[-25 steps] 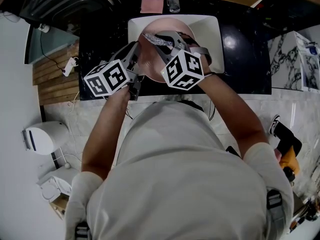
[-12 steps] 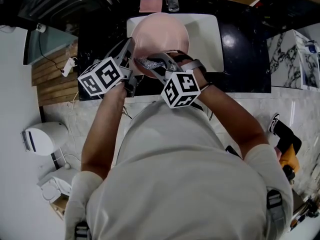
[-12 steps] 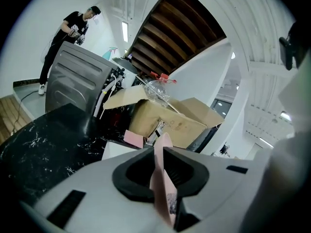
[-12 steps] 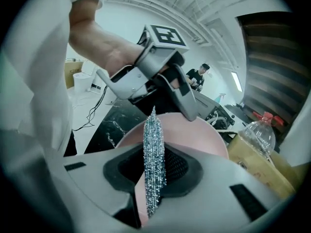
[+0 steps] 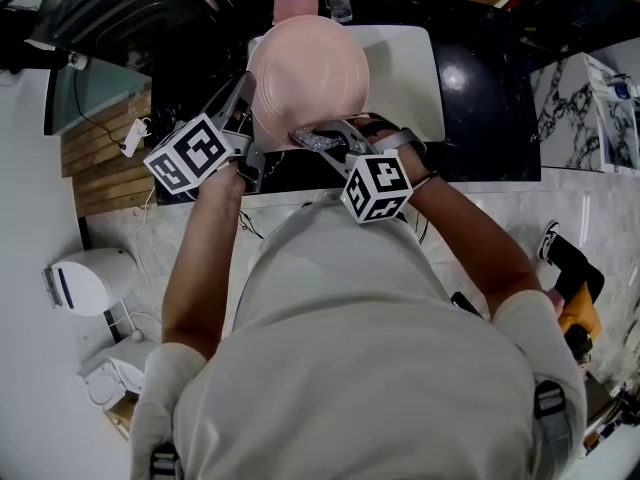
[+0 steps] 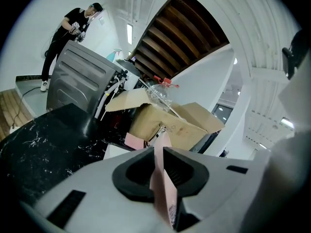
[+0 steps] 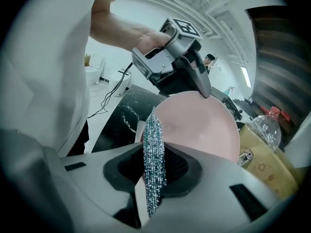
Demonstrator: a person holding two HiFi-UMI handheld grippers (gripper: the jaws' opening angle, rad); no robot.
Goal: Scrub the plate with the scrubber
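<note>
Two grips, both tight: our left gripper [image 6: 163,177] pinches the rim of the pink plate [image 5: 305,68], tilted up over the white sink [image 5: 408,73]; our right gripper [image 7: 155,176] clamps the silvery scrubber [image 7: 154,130] at the plate's near edge.

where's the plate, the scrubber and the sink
plate [image 5: 308,78], head view, middle of its pink face
scrubber [image 7: 154,149], right gripper view, middle of the silvery strip
sink [image 5: 405,78], head view, bare white part

Black marbled counter [image 5: 480,88] with white basin [image 5: 405,68], pink pad [image 5: 296,6], perhaps a sponge, and clear bottle [image 5: 340,3].
</note>
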